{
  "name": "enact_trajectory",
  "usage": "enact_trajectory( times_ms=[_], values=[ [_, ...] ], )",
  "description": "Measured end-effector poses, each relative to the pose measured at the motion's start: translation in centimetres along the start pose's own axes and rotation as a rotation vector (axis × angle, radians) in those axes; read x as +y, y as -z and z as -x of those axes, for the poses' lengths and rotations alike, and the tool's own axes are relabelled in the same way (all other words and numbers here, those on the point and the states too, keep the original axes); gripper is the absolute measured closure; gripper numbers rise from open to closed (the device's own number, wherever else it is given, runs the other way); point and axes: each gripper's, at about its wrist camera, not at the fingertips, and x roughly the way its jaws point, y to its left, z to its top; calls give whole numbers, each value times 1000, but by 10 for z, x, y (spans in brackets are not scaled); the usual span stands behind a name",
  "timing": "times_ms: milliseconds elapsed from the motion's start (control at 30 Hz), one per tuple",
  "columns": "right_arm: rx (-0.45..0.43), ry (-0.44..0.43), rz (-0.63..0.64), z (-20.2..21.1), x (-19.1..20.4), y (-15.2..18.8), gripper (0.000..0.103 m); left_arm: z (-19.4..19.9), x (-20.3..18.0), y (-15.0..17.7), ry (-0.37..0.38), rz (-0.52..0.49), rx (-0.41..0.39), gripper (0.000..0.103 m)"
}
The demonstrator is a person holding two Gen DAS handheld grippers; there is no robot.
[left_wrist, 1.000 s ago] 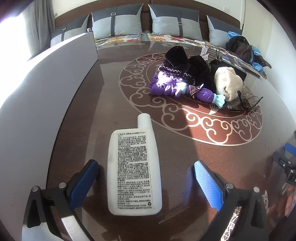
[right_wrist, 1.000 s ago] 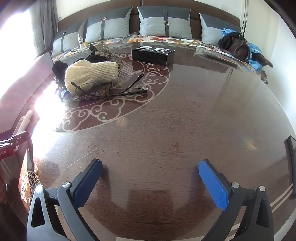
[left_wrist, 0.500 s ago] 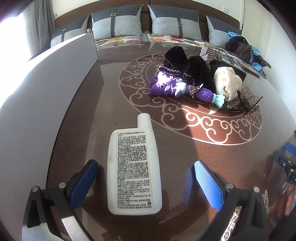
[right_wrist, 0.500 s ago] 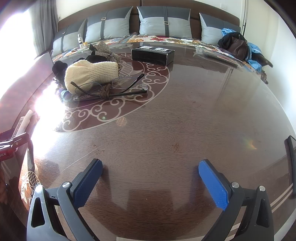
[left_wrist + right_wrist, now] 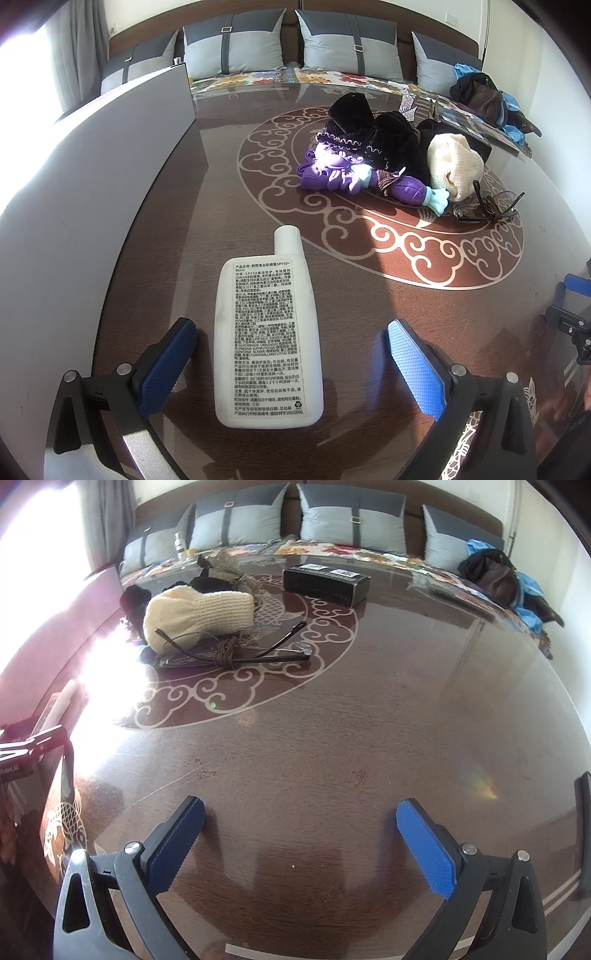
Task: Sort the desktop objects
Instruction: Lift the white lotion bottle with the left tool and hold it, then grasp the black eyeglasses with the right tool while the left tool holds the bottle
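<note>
The left gripper (image 5: 288,354) is spread wide, its blue pads either side of a white bottle (image 5: 267,341) that lies flat on the table (image 5: 170,229), label up, cap pointing away; neither pad touches it. Beyond, on the scroll pattern, sits a heap: a purple toy (image 5: 343,175), black cloth (image 5: 380,136), a cream knit (image 5: 454,164) and glasses (image 5: 487,206). The right gripper (image 5: 301,834) is also spread wide, over bare table. Farther off lie the glasses (image 5: 236,653), the knit (image 5: 195,613) and a black box (image 5: 325,583).

light: strong daylight from left | glare: blown-out patch on table (image 5: 332,738) | edges: fisheye-curved, dark corners
</note>
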Motion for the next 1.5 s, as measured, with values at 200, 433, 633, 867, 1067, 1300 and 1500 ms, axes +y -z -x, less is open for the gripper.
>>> enact_trajectory(
  times_ms=[200,433,633,867,1067,1300,1500],
  values=[
    [41,-9,324,-8,3,-49,1,0,0,0,0,0,0,0],
    [70,-24,636,-30,35,-100,1,0,0,1,0,1,0,0],
    [166,-119,620,-64,48,-123,21,0,0,0,5,1,0,0],
    [278,-319,448,-49,56,-108,52,1,0,0,5,2,-1,0],
    [270,-235,418,-38,84,-86,44,1,0,-2,10,-8,16,0],
    [242,-198,361,-38,103,-93,74,18,5,6,57,-81,31,53],
    [173,-254,251,7,98,-89,74,51,3,18,130,-75,-53,53]
  ],
)
